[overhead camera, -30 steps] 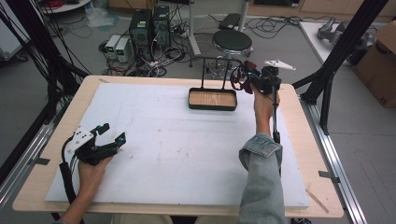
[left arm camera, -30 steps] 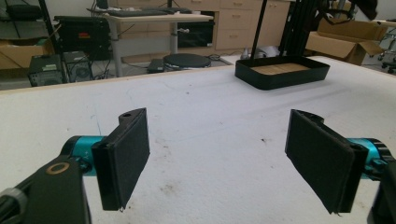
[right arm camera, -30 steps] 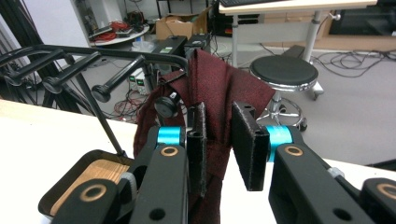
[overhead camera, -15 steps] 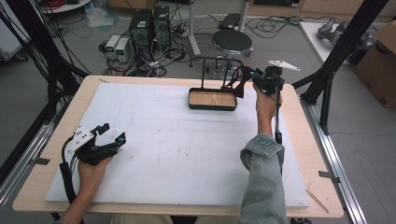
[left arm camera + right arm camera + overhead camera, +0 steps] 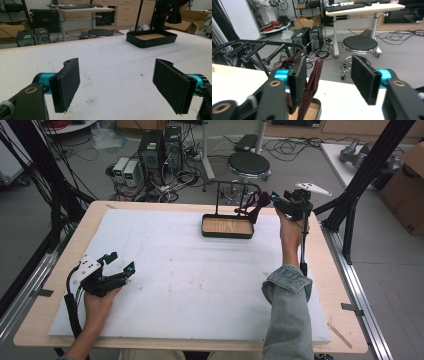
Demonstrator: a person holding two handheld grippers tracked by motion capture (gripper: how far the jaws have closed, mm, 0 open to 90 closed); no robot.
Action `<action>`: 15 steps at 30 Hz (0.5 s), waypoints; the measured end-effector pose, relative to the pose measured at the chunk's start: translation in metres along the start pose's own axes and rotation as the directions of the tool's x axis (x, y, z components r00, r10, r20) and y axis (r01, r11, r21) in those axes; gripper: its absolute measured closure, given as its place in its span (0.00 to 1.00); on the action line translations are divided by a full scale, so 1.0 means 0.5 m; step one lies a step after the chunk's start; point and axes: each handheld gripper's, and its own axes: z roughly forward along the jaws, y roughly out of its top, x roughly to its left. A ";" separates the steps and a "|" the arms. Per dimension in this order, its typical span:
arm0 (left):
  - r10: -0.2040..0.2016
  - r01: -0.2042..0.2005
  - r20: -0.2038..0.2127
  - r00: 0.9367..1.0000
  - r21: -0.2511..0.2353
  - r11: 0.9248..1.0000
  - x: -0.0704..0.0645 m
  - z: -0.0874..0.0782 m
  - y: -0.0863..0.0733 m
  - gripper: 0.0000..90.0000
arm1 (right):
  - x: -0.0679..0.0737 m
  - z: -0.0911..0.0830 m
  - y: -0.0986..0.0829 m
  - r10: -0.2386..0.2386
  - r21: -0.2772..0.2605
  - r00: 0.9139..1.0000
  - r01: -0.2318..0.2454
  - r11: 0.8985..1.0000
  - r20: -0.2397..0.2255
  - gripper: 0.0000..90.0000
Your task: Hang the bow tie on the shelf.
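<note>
A dark red cloth point(image 5: 256, 203) hangs from the black peg rack point(image 5: 235, 184) that rises over a black tray point(image 5: 227, 234) with a wooden bottom, at the far middle of the table. My right gripper point(image 5: 271, 203) is open just right of the cloth. In the right gripper view the cloth point(image 5: 313, 76) hangs beside one jaw's pad of this gripper point(image 5: 328, 80), under the rack's pegs point(image 5: 262, 44). My left gripper point(image 5: 122, 261) rests open on the white mat at the near left, nothing between its jaws point(image 5: 116, 85). From there the tray point(image 5: 152, 41) and cloth point(image 5: 175, 13) lie far ahead.
A white mat point(image 5: 200, 280) covers most of the wooden table point(image 5: 35, 320). Beyond the far edge stand a round stool point(image 5: 248, 165), computer towers point(image 5: 160, 147) and loose cables. A cardboard box point(image 5: 407, 175) sits on the floor at right.
My right gripper has drawn back slightly to the right, away from the hanging cloth. The left gripper has stayed in place.
</note>
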 end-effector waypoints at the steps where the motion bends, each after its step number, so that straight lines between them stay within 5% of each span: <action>1: 0.000 0.000 0.000 1.000 0.000 1.000 0.000 0.000 0.000 0.25 | -0.002 -0.005 0.002 0.001 -0.003 1.000 -0.001 1.000 -0.003 0.46; 15: 0.005 -0.005 0.000 1.000 0.001 1.000 -0.001 0.001 0.000 0.25 | -0.012 -0.074 0.034 -0.037 -0.089 0.999 0.037 0.995 0.000 0.32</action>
